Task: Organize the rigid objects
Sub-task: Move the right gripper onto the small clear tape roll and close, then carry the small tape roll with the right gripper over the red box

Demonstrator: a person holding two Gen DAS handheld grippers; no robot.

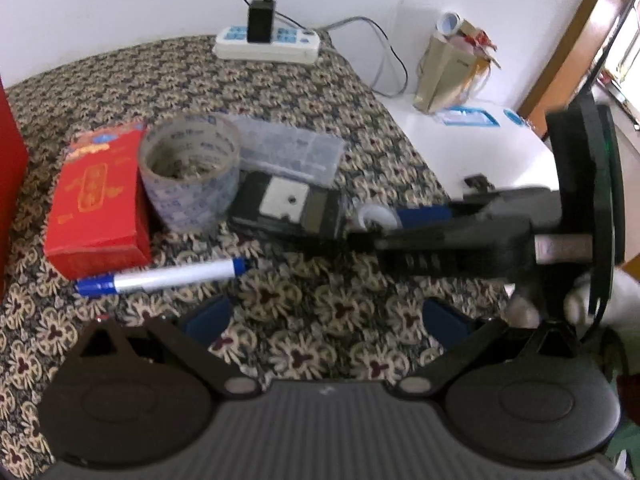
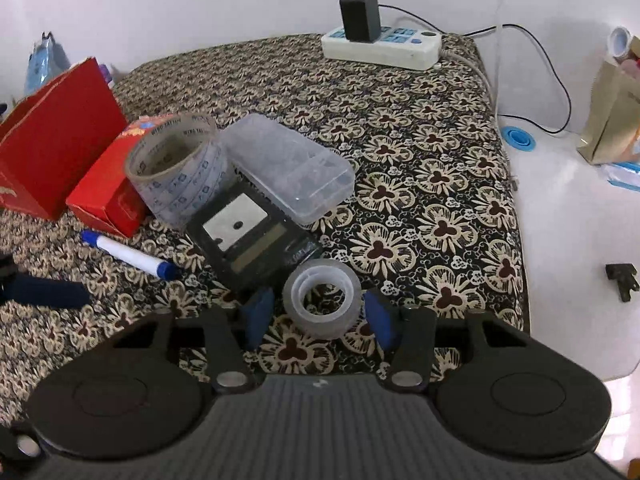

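Tape roll [image 2: 322, 298] sits between my right gripper [image 2: 320, 316] pads, untouched; my left gripper [image 1: 326, 318] is spread wide.

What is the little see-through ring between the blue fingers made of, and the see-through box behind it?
The small tape roll looks like glossy clear plastic tape wound on a pale plastic core; you can see the patterned cloth through it. The clear box seems hard, slightly frosted plastic, with a moulded rim and ridges inside. The right gripper is open around the roll, not squeezing it.
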